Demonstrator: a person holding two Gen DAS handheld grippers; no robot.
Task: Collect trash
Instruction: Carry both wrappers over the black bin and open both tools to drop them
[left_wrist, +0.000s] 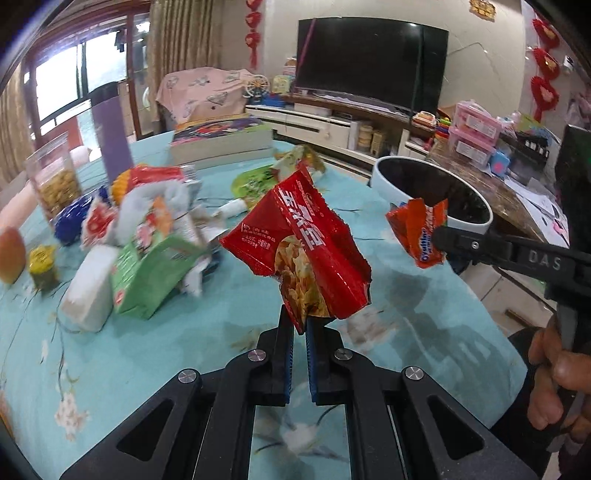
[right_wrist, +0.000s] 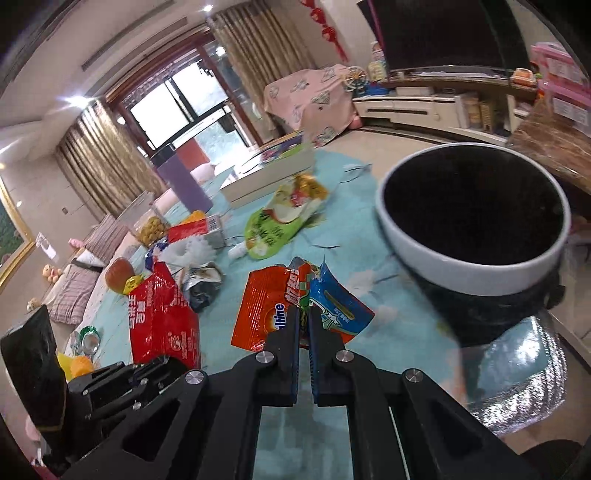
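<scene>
Over the turquoise flowered tablecloth (left_wrist: 155, 354), the left gripper (left_wrist: 300, 325) has its jaws pressed together on the bottom corner of a red snack bag (left_wrist: 306, 251), which stands crumpled above the fingers, clear of the cloth. Off to its right, the right gripper (right_wrist: 303, 325) pinches an orange wrapper (right_wrist: 258, 314) together with a blue one (right_wrist: 338, 314); from the left wrist view only the orange wrapper (left_wrist: 421, 232) shows, and the blue piece is hidden behind it. Whether a third scrap sits between those two is hard to tell, since the fingers cover the middle. A hand (left_wrist: 554, 384) on the right gripper's handle is cut off by the frame edge.

Just beyond the wrappers is a white bin with a black liner (right_wrist: 472, 266); its bottom is too dark to see into. More litter is heaped at the left of the table: a green carton (left_wrist: 155, 277), a green pouch (right_wrist: 273, 225) and blurred scraps I cannot name. A jar of snacks (left_wrist: 55, 177), a purple cylinder (left_wrist: 110, 136) and a flat box (left_wrist: 221, 144) stand farther back.
</scene>
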